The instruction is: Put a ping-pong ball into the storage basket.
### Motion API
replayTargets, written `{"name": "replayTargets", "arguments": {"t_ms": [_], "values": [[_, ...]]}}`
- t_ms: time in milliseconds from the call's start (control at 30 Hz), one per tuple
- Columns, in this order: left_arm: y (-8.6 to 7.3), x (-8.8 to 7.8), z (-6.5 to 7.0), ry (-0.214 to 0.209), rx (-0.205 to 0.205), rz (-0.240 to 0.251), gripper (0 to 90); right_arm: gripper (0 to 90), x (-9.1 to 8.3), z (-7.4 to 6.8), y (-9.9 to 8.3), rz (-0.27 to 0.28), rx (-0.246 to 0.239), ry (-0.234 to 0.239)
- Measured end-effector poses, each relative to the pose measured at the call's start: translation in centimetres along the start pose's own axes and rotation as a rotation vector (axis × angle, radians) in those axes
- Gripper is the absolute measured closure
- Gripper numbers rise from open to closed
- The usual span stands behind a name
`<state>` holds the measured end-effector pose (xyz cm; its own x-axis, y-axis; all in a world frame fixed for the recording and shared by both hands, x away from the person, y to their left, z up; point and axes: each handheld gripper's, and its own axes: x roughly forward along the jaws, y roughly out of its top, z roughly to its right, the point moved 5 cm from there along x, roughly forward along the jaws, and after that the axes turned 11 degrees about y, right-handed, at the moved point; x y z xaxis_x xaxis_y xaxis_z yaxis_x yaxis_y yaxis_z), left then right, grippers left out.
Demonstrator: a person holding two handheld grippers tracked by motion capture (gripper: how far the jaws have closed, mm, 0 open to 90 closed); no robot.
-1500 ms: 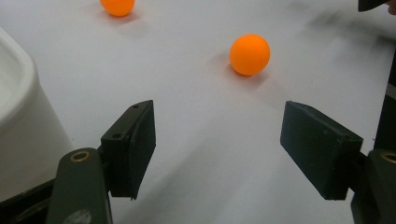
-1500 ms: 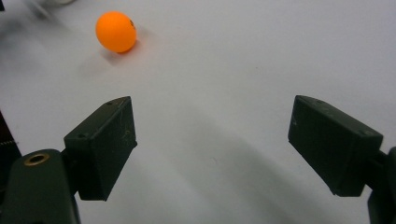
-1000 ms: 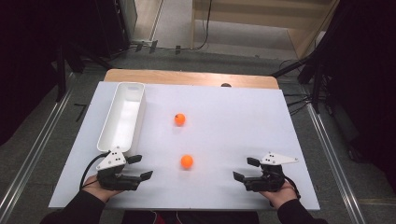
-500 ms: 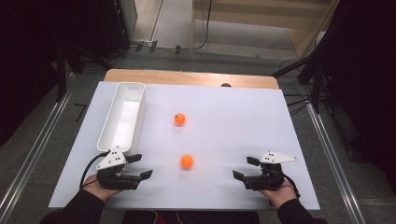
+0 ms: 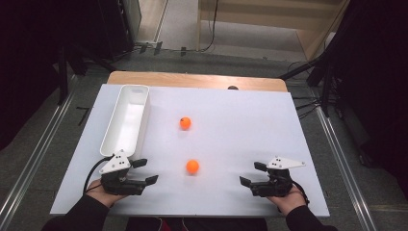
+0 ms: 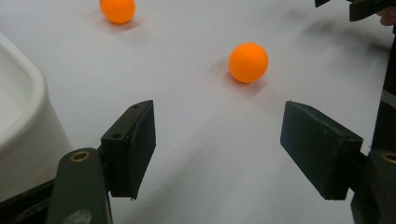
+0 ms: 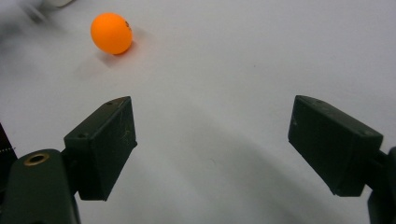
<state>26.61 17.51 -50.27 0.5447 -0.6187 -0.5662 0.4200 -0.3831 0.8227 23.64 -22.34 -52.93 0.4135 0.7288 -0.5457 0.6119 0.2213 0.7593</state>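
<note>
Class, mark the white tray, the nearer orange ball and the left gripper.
white tray (image 5: 124,120), high view, on its bare inner floor.
nearer orange ball (image 5: 192,166), high view, at its centre.
left gripper (image 5: 146,171), high view, midway between its fingertips.

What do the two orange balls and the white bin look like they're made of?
Near orange ball and far orange ball: likely light plastic, matte, evenly coloured, seamless; the far one carries a small dark mark. White bin: probably moulded plastic, smooth and faintly glossy, with rounded corners and a thin rolled rim. Looks alone can't confirm either.
</note>
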Motion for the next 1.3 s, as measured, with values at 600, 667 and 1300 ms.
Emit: {"name": "replayTargets", "arguments": {"t_ms": [600, 667, 1300], "values": [[0.8, -0.4, 0.9, -0.023, -0.002, 0.011, 27.3, 13.6, -0.1, -0.1, -0.1, -0.013, 0.003, -0.001], [1.1, -0.4, 1.2, -0.022, 0.010, 0.010, 27.4, 13.6, 0.0, -0.1, -0.1, -0.014, -0.006, -0.003], [3.7, 0.5, 2.5, -0.028, -0.024, 0.026, 21.8, 13.6, 0.1, -0.2, -0.2, -0.025, -0.005, 0.009]]}}
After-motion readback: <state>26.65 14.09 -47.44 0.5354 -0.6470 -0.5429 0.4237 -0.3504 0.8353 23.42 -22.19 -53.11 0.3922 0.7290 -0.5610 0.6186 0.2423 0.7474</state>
